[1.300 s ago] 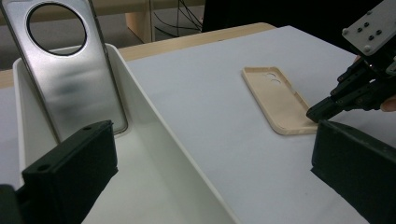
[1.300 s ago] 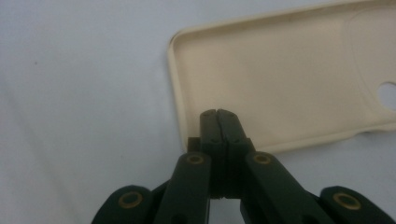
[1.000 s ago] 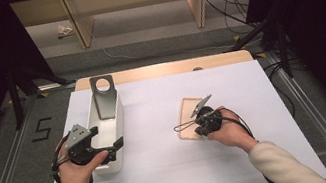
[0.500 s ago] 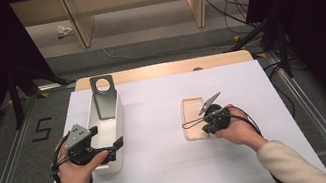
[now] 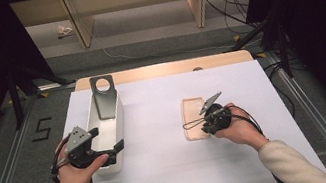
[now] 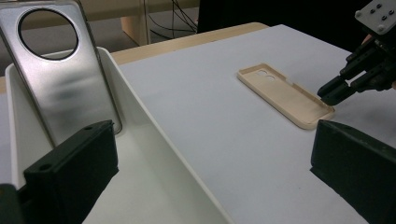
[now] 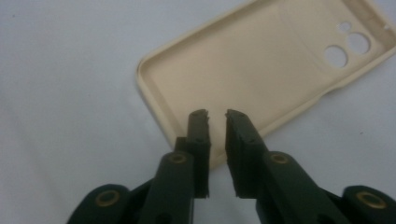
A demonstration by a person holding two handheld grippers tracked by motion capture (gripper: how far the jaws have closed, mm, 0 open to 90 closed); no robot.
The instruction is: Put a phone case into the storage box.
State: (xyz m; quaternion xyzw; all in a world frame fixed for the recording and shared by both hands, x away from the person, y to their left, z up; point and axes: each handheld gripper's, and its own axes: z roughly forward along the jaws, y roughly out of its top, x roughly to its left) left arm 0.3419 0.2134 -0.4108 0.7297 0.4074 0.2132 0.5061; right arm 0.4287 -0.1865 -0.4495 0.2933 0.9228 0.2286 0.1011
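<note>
So on the far left I had my left gripper (image 5: 110, 150) parked at the near end of the long white plastic bin (image 5: 116, 130), jaws spread wide with the bin's right wall sitting between them, not squeezing anything as far as I could see. A shiny silver metal phone back plate with a big round camera hole (image 6: 60, 70) leaned upright against the bin's far end. Everything sat on the white sheet covering the wooden table (image 5: 165, 172).

Moving right, the beige plastic phone case (image 5: 194, 117) lay flat on the sheet, open side up, camera cutouts at the far end, well apart from the bin.

Then my right gripper (image 7: 215, 115) was right at the case's near edge. Its jaws had just been opening and stood a small gap apart, tips over the case's rim, nothing pinched between them. The case was resting on the table on its own.
</note>
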